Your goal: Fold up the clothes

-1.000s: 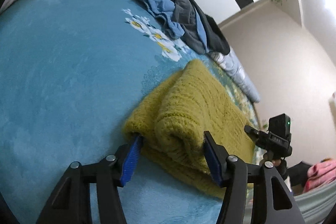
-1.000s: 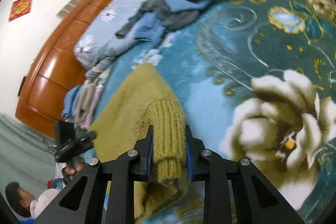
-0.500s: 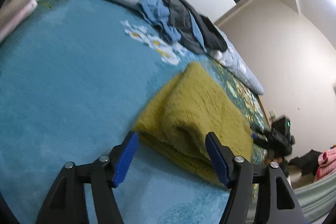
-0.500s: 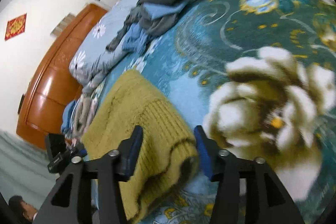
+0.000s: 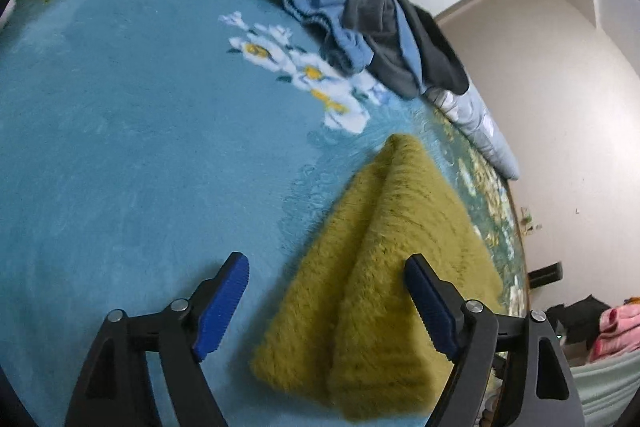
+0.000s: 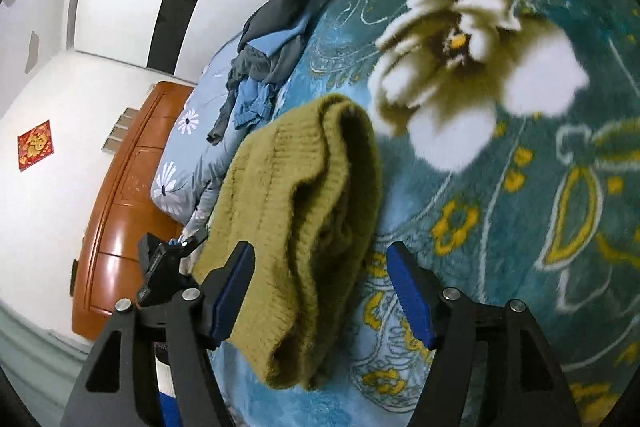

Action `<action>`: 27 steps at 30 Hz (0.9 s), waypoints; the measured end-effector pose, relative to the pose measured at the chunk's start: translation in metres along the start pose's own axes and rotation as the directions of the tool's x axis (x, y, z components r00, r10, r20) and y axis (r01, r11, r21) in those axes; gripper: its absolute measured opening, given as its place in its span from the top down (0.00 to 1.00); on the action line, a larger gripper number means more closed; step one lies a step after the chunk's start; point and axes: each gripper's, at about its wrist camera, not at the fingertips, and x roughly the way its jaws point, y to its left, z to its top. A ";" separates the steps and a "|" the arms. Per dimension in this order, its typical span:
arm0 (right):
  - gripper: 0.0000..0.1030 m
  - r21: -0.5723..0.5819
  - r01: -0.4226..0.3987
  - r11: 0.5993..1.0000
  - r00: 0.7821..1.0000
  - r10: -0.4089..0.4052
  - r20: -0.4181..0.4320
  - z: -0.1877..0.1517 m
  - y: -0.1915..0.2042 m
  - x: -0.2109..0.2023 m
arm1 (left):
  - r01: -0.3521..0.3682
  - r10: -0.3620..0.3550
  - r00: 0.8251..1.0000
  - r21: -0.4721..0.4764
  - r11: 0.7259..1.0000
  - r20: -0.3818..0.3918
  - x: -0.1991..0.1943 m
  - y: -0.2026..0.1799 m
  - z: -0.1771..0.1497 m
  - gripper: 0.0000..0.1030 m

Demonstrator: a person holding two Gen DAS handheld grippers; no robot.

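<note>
My left gripper is spread wide, gripping nothing; the folded mustard sweater lies on the teal blanket just ahead, reaching between my fingers toward the right one. My right gripper is released too, with the sweater between its fingers.

Olive sweater is thick fuzzy knit, ribbed in places, matt. Teal blanket on the bed is plush fleece, soft short pile, printed flowers. Left gripper and right gripper are matt black plastic with shiny metal screws; the blue pads are ridged, rubbery-looking. Clothes pile is soft matt cloth. Quilt is smooth printed cotton-like cloth. Headboard is glossy varnished wood.
</note>
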 end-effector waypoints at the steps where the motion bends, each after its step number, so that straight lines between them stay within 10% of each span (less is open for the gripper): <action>1: 0.32 -0.003 0.019 1.000 1.000 -0.019 0.007 -0.001 0.001 0.002 | 0.005 -0.005 1.000 0.009 1.000 -0.009 0.004 -0.001 0.001 0.19; 17: 0.32 0.001 -0.014 1.000 0.997 0.014 0.070 0.010 0.014 0.035 | 0.158 -0.152 0.986 0.097 0.983 -0.065 0.026 -0.014 -0.003 0.21; 27: 0.60 0.043 -0.047 0.998 0.995 0.043 0.086 0.010 0.006 0.035 | 0.104 -0.105 0.994 0.053 0.993 0.003 0.020 -0.018 -0.014 0.47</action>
